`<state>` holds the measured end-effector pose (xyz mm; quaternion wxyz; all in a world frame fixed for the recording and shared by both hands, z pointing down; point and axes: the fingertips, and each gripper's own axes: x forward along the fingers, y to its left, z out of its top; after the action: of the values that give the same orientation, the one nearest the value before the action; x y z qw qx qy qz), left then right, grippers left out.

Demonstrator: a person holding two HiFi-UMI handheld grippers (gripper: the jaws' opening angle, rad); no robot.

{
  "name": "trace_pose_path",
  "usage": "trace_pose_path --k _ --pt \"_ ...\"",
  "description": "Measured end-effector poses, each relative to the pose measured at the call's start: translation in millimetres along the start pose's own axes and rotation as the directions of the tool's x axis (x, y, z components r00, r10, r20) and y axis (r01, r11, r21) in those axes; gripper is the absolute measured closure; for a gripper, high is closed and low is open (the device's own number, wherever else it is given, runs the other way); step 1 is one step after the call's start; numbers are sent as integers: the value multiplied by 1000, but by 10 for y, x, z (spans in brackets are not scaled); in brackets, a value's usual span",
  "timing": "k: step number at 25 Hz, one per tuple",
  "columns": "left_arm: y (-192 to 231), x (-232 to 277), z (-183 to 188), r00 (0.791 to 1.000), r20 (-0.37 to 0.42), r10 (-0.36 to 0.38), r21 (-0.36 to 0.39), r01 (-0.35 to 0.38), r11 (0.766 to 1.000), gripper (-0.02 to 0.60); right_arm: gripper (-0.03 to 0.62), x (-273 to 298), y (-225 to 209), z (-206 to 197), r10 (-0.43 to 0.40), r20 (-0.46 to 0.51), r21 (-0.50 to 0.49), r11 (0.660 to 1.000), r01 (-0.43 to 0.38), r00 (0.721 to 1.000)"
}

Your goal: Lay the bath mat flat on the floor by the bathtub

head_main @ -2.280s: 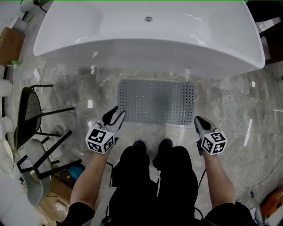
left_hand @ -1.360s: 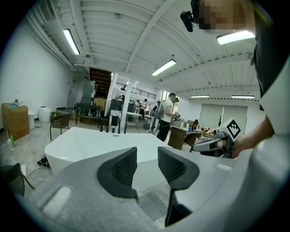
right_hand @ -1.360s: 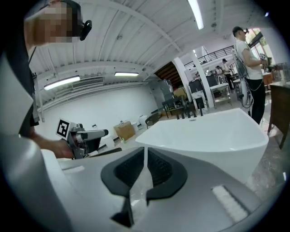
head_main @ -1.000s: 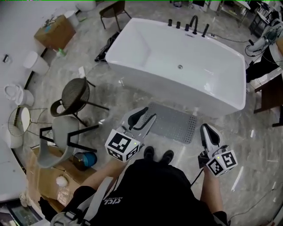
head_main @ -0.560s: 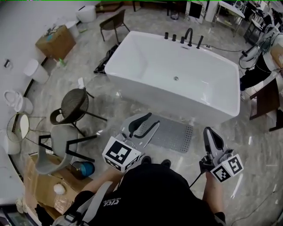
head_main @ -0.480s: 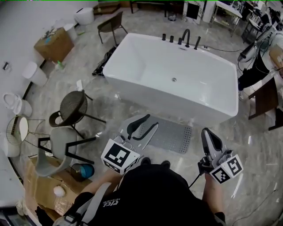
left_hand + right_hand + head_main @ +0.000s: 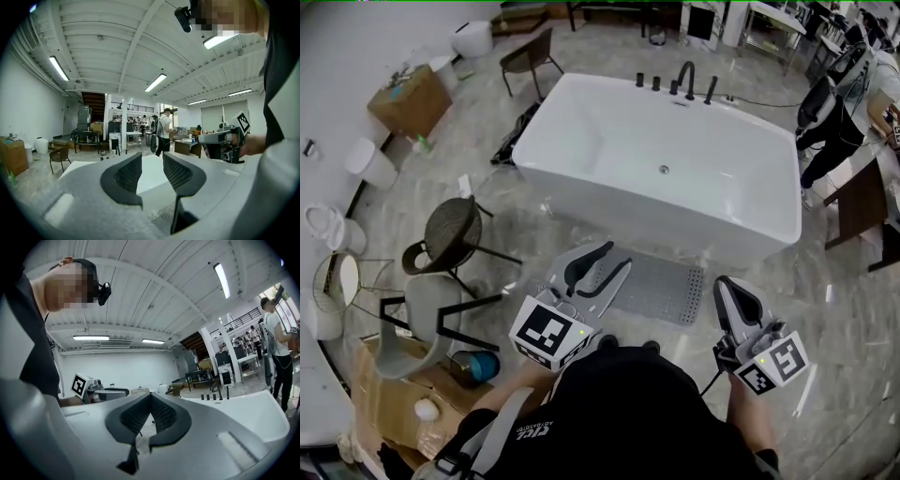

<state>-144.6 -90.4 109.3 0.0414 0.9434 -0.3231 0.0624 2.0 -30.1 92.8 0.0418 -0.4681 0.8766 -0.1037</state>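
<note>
The grey perforated bath mat (image 7: 661, 289) lies flat on the marble floor along the near side of the white bathtub (image 7: 656, 159). My left gripper (image 7: 616, 257) hovers high over the mat's left end with its jaws open and nothing between them. In the left gripper view (image 7: 151, 159) the tub and a corner of the mat (image 7: 164, 218) show through the gap. My right gripper (image 7: 724, 284) is held up off the mat's right end, shut and empty. In the right gripper view (image 7: 151, 396) its pads meet.
A black mesh chair (image 7: 455, 225) and a grey chair (image 7: 422, 314) stand to the left, with cardboard boxes (image 7: 394, 398) and a blue container (image 7: 478, 364) near them. Black taps (image 7: 684, 80) sit on the tub's far rim. A person (image 7: 825, 112) stands by a desk (image 7: 862, 202) at the right.
The person has stood up, so the view has pulled back. Both grippers have lifted away from the mat, which stays flat by the tub.
</note>
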Motion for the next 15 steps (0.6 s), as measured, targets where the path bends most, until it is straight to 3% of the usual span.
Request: trace_pose_path --k 15 --pt "-130 -26 -94 1000 -25 -7 -6 7 1000 445 594 -111 -36 -116 -28 -19 9 1000 28 999"
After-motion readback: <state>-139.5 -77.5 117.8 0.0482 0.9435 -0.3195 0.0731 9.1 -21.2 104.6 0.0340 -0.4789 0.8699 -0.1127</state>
